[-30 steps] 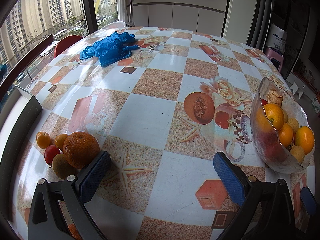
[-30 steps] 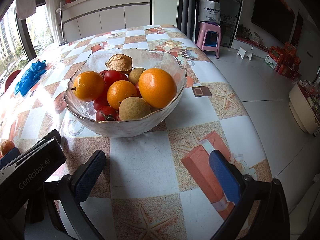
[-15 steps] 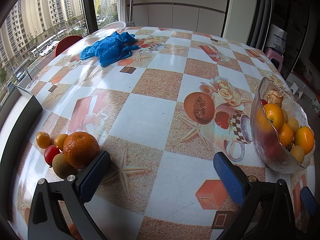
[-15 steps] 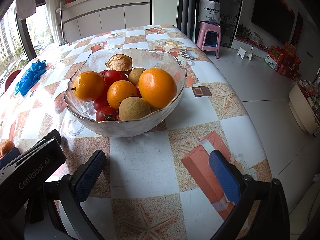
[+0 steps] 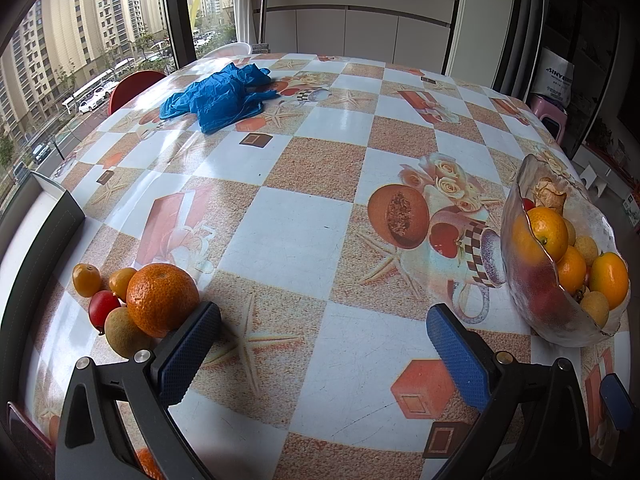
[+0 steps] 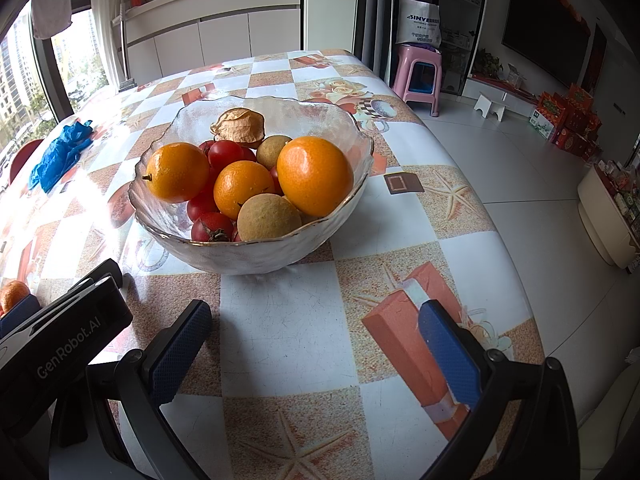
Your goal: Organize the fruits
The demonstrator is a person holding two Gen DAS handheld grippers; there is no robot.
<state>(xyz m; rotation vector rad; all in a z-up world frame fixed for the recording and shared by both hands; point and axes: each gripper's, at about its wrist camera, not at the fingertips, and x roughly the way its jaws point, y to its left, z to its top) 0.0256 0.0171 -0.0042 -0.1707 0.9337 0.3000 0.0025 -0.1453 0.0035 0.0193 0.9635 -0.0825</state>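
Note:
A glass bowl (image 6: 256, 256) holds oranges, red tomatoes and brownish round fruits; it also shows in the left wrist view (image 5: 536, 304) at the right. Loose fruit lies at the table's left: a big orange (image 5: 162, 300), two small orange fruits (image 5: 86, 279), a red tomato (image 5: 103, 309) and a brown-green fruit (image 5: 122, 334). My left gripper (image 5: 320, 348) is open and empty, its left finger just right of the big orange. My right gripper (image 6: 314, 346) is open and empty, a little in front of the bowl.
A crumpled blue cloth (image 5: 218, 96) lies at the far left of the patterned table (image 5: 288, 236). A red chair (image 5: 132, 86) stands beyond it. The table edge (image 6: 520, 240) drops off to the right; a pink stool (image 6: 418, 76) stands on the floor.

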